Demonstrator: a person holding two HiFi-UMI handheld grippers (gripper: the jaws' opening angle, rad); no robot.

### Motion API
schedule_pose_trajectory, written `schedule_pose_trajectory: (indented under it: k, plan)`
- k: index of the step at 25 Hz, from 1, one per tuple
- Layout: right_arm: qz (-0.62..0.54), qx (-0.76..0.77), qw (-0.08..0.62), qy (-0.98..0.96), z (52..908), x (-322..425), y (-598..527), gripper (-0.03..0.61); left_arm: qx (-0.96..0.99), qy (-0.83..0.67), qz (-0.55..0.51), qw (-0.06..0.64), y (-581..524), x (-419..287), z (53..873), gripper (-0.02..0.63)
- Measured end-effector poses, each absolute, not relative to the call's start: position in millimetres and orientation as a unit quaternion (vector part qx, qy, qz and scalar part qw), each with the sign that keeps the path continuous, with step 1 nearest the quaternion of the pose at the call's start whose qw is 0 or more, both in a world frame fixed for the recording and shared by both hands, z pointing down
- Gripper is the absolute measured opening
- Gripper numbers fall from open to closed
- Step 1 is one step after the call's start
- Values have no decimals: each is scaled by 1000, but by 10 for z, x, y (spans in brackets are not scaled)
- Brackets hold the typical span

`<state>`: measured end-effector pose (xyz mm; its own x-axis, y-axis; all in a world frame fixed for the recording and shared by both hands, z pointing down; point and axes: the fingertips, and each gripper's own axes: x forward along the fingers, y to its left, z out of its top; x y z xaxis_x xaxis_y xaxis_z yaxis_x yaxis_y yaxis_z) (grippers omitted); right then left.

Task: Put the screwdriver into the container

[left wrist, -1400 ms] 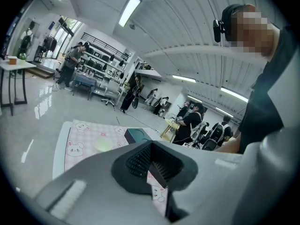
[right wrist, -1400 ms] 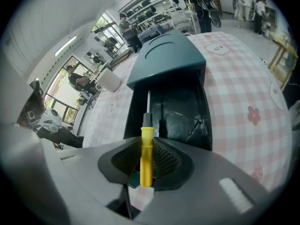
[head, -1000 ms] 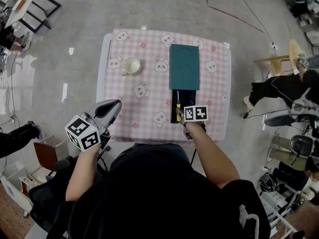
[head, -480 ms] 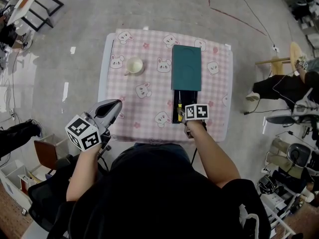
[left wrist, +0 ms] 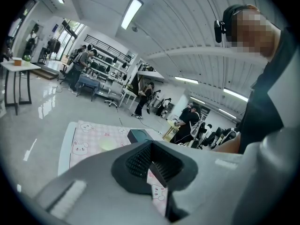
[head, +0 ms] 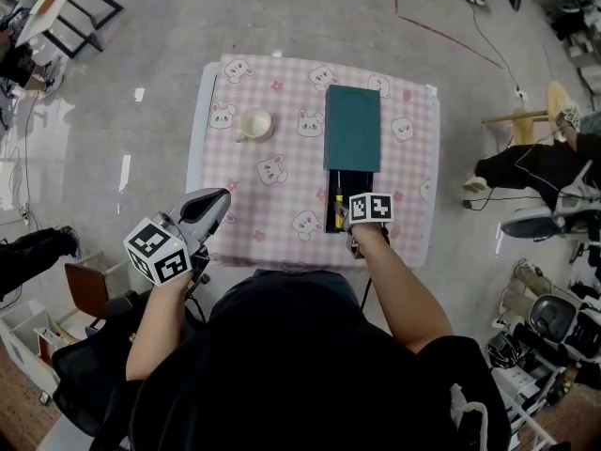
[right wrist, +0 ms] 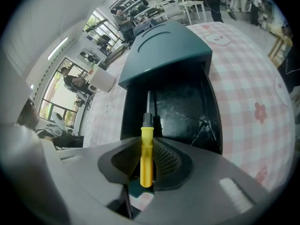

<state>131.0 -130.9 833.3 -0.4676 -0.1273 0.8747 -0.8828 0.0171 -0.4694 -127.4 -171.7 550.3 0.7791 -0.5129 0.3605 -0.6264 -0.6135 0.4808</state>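
Right tongs around yellow-handled, thin-shafted screwdriver

The grey right gripper clamps the yellow-handled screwdriver between its black ribbed pads. The metal shaft points over the black open interior of the teal plastic container, which stands on a pink checked tablecloth.
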Motion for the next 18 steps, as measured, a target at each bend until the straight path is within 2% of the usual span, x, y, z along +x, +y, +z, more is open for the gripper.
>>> schedule_pose_trajectory:
  k: [18]
  plan:
    - [580,407,334,-622,8419,1305,-1355,106,893,-320,97,303,-1667,-1325,5509,0]
